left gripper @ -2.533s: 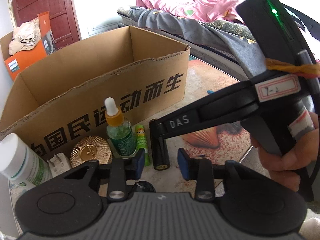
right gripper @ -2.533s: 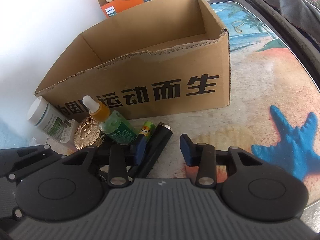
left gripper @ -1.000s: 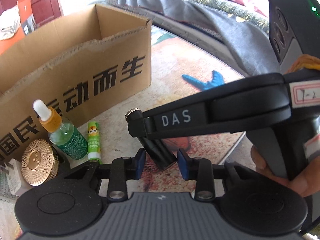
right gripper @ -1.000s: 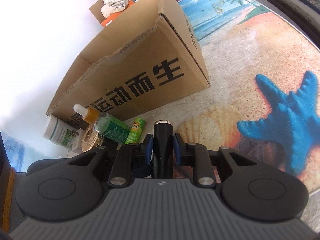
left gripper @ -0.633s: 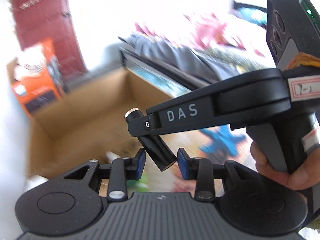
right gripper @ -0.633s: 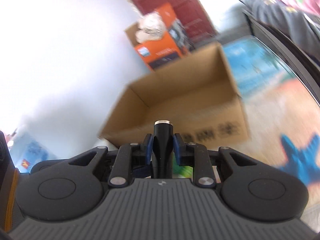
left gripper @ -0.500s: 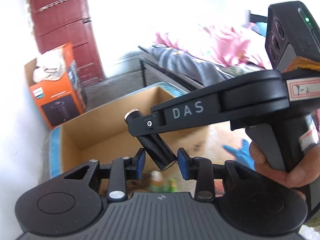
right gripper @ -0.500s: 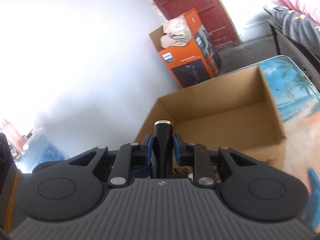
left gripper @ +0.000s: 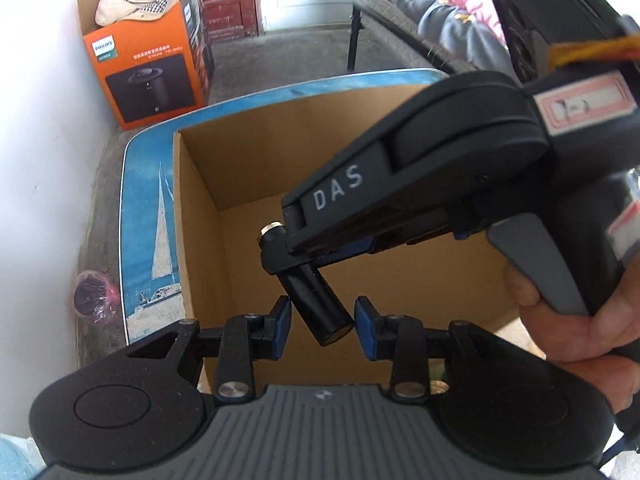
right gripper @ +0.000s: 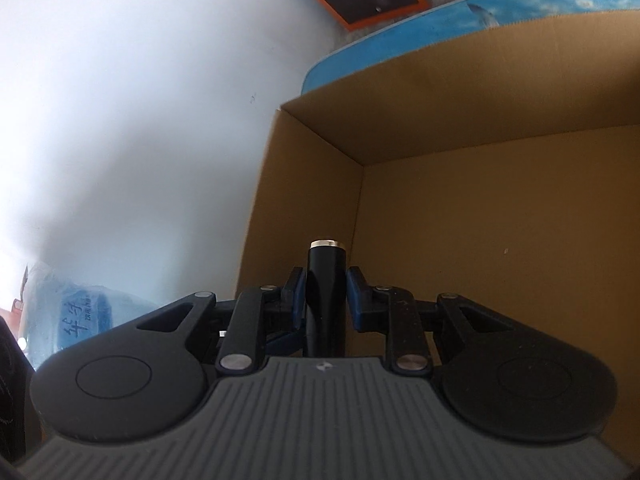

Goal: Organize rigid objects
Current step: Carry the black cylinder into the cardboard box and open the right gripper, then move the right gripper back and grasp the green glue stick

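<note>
My right gripper (right gripper: 327, 292) is shut on a black cylinder with a metal-ringed end (right gripper: 326, 280) and holds it over the open cardboard box (right gripper: 500, 120), near its left wall. In the left wrist view the right gripper (left gripper: 280, 248) reaches in from the right, with the black cylinder (left gripper: 316, 304) slanting down between my left fingers (left gripper: 280, 328). My left gripper (left gripper: 322, 328) is open and empty above the near edge of the cardboard box (left gripper: 248, 168). The box's brown bottom looks bare where it shows.
The box stands on a blue beach-print mat (left gripper: 152, 216) beside a white wall (left gripper: 40, 160). An orange Philips carton (left gripper: 148, 64) with cloth on top stands behind. A bed (left gripper: 440, 12) lies at the back right. A blue wrapped pack (right gripper: 76, 316) sits at the left.
The right gripper closed on the black cylinder on the mat, lifted it and carried it over the box. Both views now look down into the box; the other small items are out of view.
</note>
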Demonstrator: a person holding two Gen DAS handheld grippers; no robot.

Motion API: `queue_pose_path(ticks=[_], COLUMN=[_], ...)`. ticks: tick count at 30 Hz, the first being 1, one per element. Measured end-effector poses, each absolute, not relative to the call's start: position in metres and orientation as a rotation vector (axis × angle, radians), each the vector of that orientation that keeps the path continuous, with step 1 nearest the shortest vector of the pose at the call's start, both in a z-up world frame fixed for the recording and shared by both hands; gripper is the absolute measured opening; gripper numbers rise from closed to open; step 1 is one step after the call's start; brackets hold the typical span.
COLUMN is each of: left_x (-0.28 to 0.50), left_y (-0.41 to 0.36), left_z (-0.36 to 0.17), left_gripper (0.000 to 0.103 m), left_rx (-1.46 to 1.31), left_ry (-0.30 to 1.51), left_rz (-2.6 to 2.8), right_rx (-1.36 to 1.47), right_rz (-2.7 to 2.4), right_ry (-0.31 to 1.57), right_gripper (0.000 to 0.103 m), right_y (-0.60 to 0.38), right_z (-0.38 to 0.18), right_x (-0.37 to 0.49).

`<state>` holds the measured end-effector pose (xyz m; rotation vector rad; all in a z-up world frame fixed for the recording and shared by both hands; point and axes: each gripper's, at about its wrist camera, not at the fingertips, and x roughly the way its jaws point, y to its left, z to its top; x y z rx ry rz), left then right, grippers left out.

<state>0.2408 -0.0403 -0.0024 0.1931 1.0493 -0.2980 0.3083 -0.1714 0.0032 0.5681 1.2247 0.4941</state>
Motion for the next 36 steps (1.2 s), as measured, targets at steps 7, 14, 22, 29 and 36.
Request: queue_pose_path(ticks=[7, 14, 22, 29, 36], left_x=[0.255, 0.256, 0.201, 0.12, 0.07], left_y=[-0.051, -0.052, -0.042, -0.045, -0.083], left_z=[-0.009, -0.006, 0.037, 0.069, 0.036], left_gripper=[0.036, 0.036, 0.037, 0.045, 0.047], left_rx=[0.264, 0.261, 0.174, 0.145, 0.157], left_ry=[1.063, 1.036, 0.892, 0.769, 0.801], left_rz=[-0.239, -0.213, -0.258, -0.347, -0.473], right_rx=[0.562, 0.624, 0.633, 0.587, 0.595], right_rz=[0.461, 0.452, 0.52, 0.563, 0.412], right_ry=[1.294, 1.273, 1.09, 0.847, 0.821], right_gripper=[0.021, 0.029, 0.031, 0.031, 0.031], right_y=[-0.158, -0.163, -0.219, -0.286, -0.323], right_z=[-0.025, -0.022, 0.048, 0.116, 0.069], right_x=[0.339, 0.348, 0.293, 0.172, 0.079])
